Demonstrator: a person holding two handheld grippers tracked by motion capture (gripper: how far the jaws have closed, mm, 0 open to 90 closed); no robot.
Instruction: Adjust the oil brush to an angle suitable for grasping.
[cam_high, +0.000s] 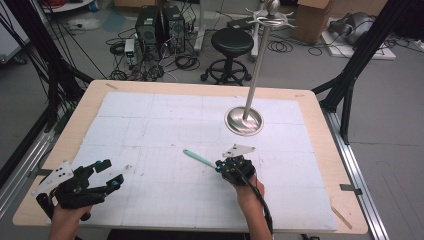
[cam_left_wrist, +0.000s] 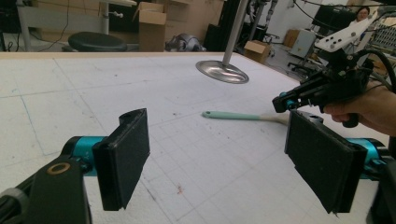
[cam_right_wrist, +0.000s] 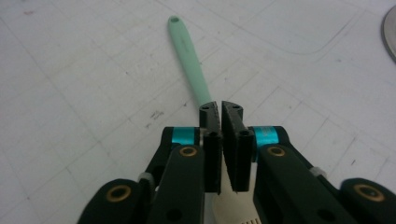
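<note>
A spatula with a mint-green handle (cam_high: 198, 158) (cam_left_wrist: 231, 115) (cam_right_wrist: 190, 65) and a cream head lies flat on the white gridded mat, near the middle of the table. My right gripper (cam_high: 218, 167) (cam_right_wrist: 219, 109) hangs just over the spot where handle meets head. Its jaws stand together with only a thin slit, and nothing is pinched between them. The cream head (cam_right_wrist: 231, 207) peeks out beneath the jaws. The right gripper (cam_left_wrist: 280, 103) also appears in the left gripper view, just above the spatula. At the table's front left, my left gripper (cam_high: 112, 175) (cam_left_wrist: 224, 158) is open wide and holds nothing.
A steel stand with a round dish base (cam_high: 243, 121) (cam_left_wrist: 222, 71) and a tall pole topped by hooks rises behind the spatula. The wooden table edge (cam_high: 320, 115) frames the mat. A black stool (cam_high: 231, 42) and computer towers sit on the floor beyond.
</note>
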